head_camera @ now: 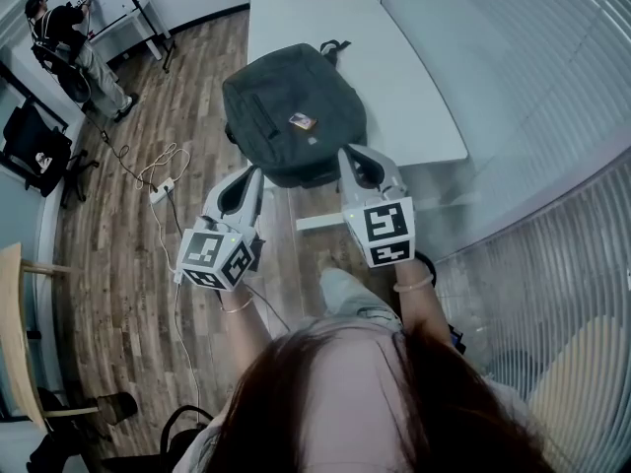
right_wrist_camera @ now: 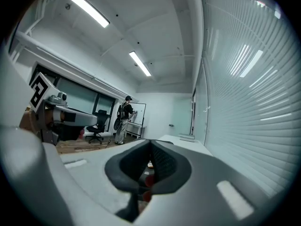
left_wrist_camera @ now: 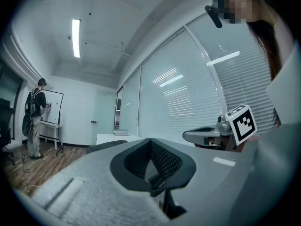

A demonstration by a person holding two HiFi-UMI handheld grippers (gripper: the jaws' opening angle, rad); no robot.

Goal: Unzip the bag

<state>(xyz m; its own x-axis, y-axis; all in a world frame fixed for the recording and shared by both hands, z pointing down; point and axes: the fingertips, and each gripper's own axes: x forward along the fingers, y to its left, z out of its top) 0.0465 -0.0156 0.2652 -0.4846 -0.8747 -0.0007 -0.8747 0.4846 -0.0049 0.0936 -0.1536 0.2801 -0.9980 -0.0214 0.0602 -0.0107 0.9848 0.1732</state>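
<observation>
Dark bag (head_camera: 294, 116) lay flat on the white surface (head_camera: 414, 87), zip state unreadable; left tongs (head_camera: 253, 172) and right tongs (head_camera: 348, 156), both closed and empty, hovered level just short of it, fitting approach or withdrawal

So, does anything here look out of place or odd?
Only mildly: the dark backpack lies skewed on the white table, its side seeming to hang past the table's left edge in the head view. A power strip and its cable lie loose on the floor. Nothing looks spilled or damaged.

The dark grey fabric backpack (head_camera: 286, 116) lies flat on the white table's (head_camera: 414, 87) near end, partly over the edge.
</observation>
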